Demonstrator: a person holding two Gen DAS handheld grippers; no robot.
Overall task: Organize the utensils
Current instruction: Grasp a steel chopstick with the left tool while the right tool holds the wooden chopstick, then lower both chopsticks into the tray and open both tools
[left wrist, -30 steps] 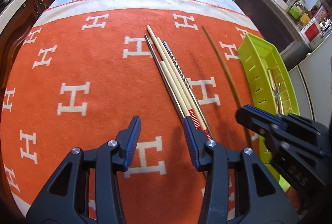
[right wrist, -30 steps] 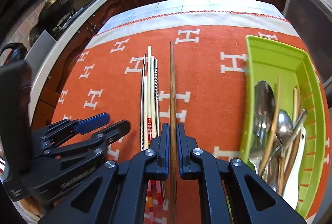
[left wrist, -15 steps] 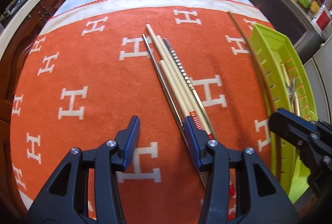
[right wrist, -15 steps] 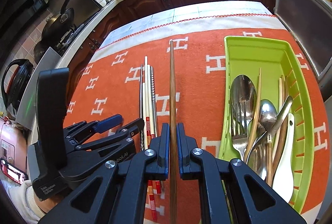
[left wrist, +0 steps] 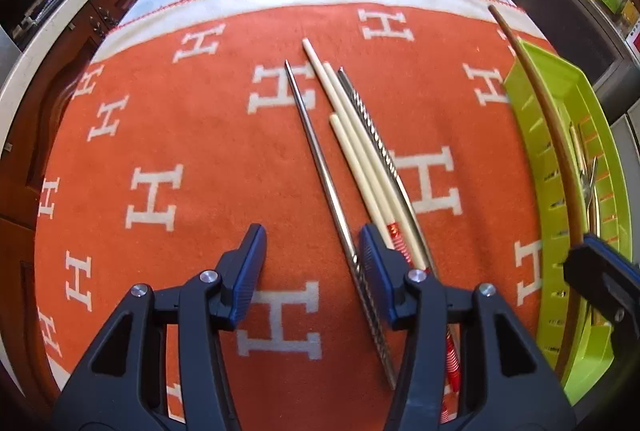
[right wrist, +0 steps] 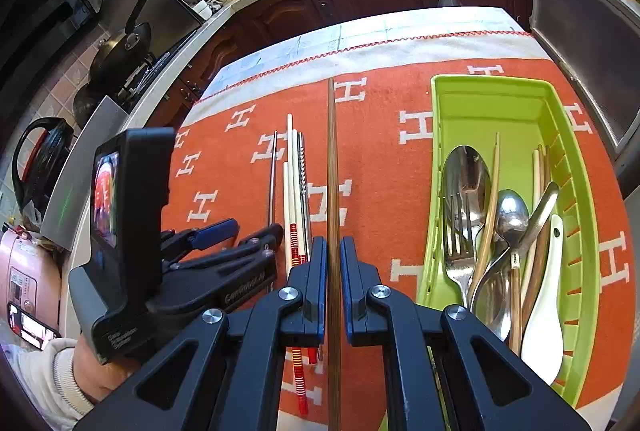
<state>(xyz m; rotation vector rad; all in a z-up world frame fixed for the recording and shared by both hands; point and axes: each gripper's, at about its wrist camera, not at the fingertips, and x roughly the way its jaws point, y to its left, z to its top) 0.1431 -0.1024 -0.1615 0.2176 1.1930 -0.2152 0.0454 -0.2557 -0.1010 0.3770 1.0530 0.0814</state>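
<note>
While the right gripper (right wrist: 331, 285) clamps a long dark-brown wooden chopstick (right wrist: 331, 167) between its blue pads, that stick stands clear of the orange blanket with white H letters (left wrist: 172, 135); from the left wrist view its far part crosses above the near wall of the lime-green slotted plastic tray (left wrist: 540, 151). The tray sits on the blanket's right side and holds a steel spoon (right wrist: 466, 179), a steel fork (right wrist: 456, 247), a white ceramic spoon (right wrist: 546, 303) and several wooden and pale sticks; how many sticks there are is hard to count in the pile.

The left gripper (left wrist: 310, 263) hangs over the blanket with its jaws about half open and nothing between the pads. Its right pad sits just beside the near ends of a loose bundle of chopsticks lying on the blanket: a plain steel one (left wrist: 316, 159), cream ones with red-striped ends (left wrist: 360, 159) and a twisted metal one (left wrist: 376, 143). Whether the pad touches them cannot be told.

A sleeve in cream knit (right wrist: 48, 379) shows behind the left gripper.
</note>
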